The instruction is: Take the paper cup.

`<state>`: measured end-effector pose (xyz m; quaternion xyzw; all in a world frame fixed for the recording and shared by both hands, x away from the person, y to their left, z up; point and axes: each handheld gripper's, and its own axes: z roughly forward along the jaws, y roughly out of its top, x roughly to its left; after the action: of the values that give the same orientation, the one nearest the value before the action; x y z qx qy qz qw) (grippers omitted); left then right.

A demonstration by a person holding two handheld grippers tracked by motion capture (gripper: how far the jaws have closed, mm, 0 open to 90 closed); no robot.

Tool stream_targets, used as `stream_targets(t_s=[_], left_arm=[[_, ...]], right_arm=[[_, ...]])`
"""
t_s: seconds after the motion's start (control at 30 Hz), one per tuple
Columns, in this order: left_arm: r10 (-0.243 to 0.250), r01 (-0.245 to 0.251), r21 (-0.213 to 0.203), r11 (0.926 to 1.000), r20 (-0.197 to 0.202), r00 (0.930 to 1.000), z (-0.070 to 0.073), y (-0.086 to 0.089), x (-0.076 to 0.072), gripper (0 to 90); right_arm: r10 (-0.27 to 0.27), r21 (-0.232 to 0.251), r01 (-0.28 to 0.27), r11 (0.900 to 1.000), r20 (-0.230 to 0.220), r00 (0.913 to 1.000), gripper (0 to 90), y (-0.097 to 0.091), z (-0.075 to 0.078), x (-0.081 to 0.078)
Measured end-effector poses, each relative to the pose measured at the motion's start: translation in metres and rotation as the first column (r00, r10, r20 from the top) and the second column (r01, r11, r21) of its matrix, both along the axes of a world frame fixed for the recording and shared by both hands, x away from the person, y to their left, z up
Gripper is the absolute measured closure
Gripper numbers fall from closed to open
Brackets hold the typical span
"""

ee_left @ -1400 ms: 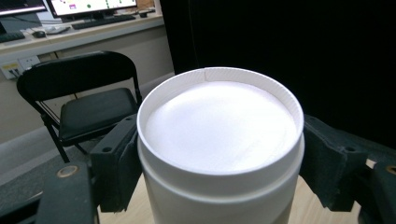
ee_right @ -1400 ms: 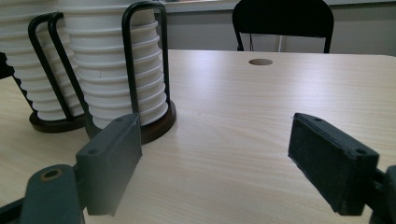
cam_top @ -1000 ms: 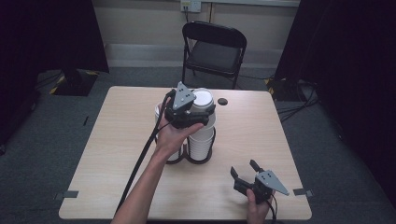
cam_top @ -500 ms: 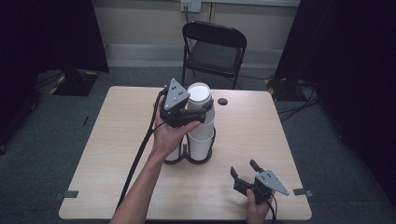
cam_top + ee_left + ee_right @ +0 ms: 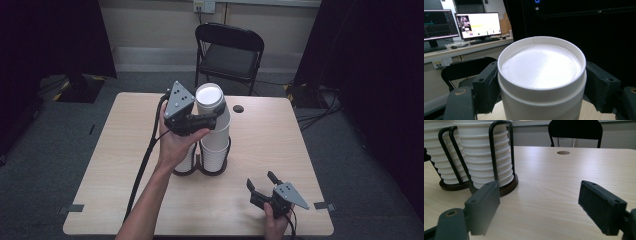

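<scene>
Left gripper (image 5: 212, 119) jaws clamp top white cup (image 5: 541, 75).

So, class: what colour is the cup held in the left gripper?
White; the cup shows best in the left gripper view.

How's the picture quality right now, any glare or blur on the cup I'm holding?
Left gripper view: the white cup is bright, its base nearly washed out, background dark. Right gripper view: jaws soft, the cup stacks sharp. High view: even light, dark room edges.
</scene>
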<state>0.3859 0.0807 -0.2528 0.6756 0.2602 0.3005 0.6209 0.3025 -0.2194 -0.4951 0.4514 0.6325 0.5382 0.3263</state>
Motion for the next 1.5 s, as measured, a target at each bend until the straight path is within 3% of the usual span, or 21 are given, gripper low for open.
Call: stream_targets(t_s=[0.13,0.27,0.5,0.73,0.87,0.97,1.1,1.5], left_arm=[[-0.012,0.012,-0.007,0.9999,0.003,0.9999,0.002,0.002,-0.004,23.1],[-0.056,0.055,-0.027,0.9981,-0.006,0.9984,0.005,0.005,-0.012,23.0],[-0.083,0.083,-0.008,0.9965,0.023,0.9963,0.003,0.004,-0.029,23.0],[-0.111,0.111,-0.008,0.9938,-0.009,0.9938,-0.004,0.004,-0.042,23.0],[-0.125,0.125,-0.005,0.9921,-0.028,0.9917,-0.012,0.005,-0.047,23.0],[-0.134,0.134,-0.018,0.9909,-0.065,0.9888,-0.026,0.005,-0.05,23.0],[-0.142,0.143,-0.005,0.9898,-0.087,0.986,-0.041,0.004,-0.056,22.9],[-0.135,0.131,-0.034,0.9908,-0.162,0.9774,-0.078,0.013,-0.054,23.0]], right_arm=[[-0.001,0.0,0.001,1.0,0.0,1.0,16.8,0.0,0.0,0.0],[0.001,0.0,-0.001,1.0,-0.001,1.0,16.8,0.0,0.0,0.0],[0.0,0.001,0.0,1.0,-0.002,1.0,16.8,0.0,0.0,0.0],[-0.001,0.003,0.001,1.0,-0.003,1.0,16.6,0.0,0.0,0.0],[-0.002,0.003,0.002,1.0,-0.002,1.0,16.6,0.0,0.0,0.0],[-0.003,0.004,0.003,1.0,-0.001,1.0,16.6,0.0,0.0,0.0],[-0.003,0.002,0.003,1.0,0.0,1.0,16.4,0.0,0.0,0.0],[0.008,-0.015,-0.008,0.9999,-0.018,0.9998,16.6,0.002,0.0,0.001]])
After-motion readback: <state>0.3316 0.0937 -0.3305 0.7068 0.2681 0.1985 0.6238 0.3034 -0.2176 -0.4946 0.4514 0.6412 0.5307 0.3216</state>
